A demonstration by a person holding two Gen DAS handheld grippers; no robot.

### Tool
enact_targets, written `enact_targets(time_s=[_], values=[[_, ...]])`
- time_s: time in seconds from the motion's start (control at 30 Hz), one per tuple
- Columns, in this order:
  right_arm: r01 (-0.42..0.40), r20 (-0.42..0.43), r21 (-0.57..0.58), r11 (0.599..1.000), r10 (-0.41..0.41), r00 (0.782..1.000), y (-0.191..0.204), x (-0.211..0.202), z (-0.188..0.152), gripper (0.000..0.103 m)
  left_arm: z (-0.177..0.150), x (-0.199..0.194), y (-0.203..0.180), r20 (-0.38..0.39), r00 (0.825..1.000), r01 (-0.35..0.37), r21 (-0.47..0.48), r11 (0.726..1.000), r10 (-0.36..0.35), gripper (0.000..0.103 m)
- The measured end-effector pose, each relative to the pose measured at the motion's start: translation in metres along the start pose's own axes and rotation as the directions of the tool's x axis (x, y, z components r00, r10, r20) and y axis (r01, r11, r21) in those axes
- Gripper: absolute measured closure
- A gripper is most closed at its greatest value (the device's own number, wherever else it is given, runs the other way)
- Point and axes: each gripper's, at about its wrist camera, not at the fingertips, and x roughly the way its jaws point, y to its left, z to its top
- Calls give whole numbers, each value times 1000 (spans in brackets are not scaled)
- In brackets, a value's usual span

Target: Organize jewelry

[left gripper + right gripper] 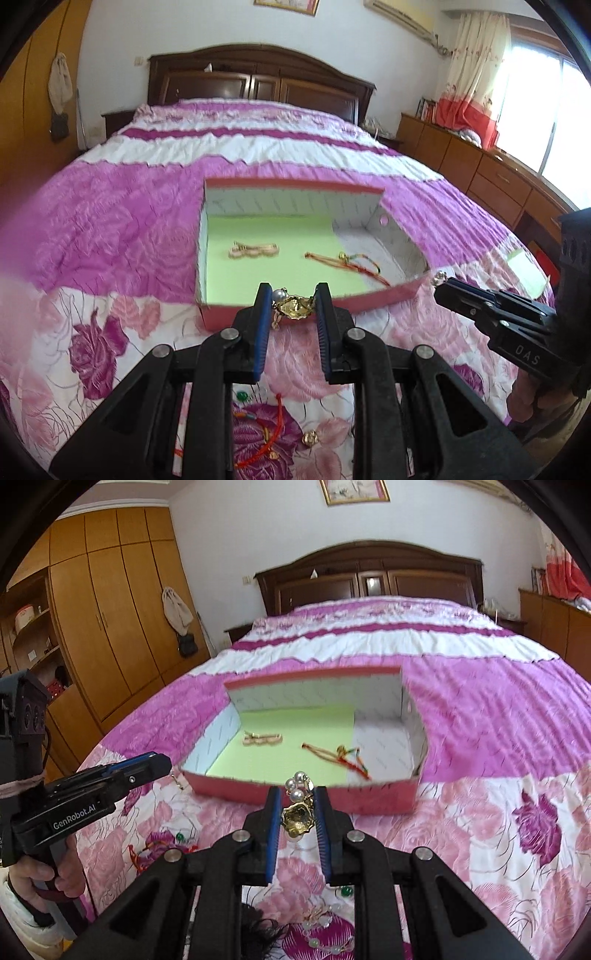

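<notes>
A pink box (369, 297) with a green floor lies open on the bed; it also shows in the right wrist view (369, 794). Inside lie a pale pink bracelet (253, 251) and a red cord bracelet (343, 264). My left gripper (293, 304) is shut on a gold brooch with a pearl (295, 308), just before the box's near wall. My right gripper (297, 810) is shut on a gold brooch with pearls (299, 814), also at the near wall. Each gripper shows in the other's view, the right gripper (441, 286) and the left gripper (166, 764).
Loose jewelry lies on the floral quilt near me: a red cord bracelet (266, 439), a gold bead (310, 437), a green bead (346, 890), a pale bead bracelet (321, 934) and a black feathery piece (264, 928). A wardrobe (110, 609) stands left, low cabinets (480, 173) right.
</notes>
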Motion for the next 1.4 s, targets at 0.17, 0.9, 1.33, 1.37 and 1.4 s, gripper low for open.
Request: enact_targets(time_s=[0.17, 0.9, 1.33, 1.37, 1.4], values=[[29, 56, 7, 1000, -29, 998, -4, -3, 7, 83, 8, 3, 4, 66, 998, -17, -16, 1000, 18, 88], [185, 159, 15, 983, -185, 970, -37, 56, 53, 83, 44, 67, 4, 203, 968, -160, 51, 986, 146, 88], [245, -92, -5, 970, -244, 965, -60, 126, 50, 83, 33, 125, 16, -44, 986, -161, 32, 986, 162, 88], [249, -109, -10, 969, -248, 963, -61, 129, 49, 83, 32, 128, 16, -61, 985, -162, 32, 986, 164, 88], [253, -118, -13, 967, -253, 960, -61, 131, 47, 83, 31, 131, 16, -79, 983, -165, 34, 986, 167, 88]])
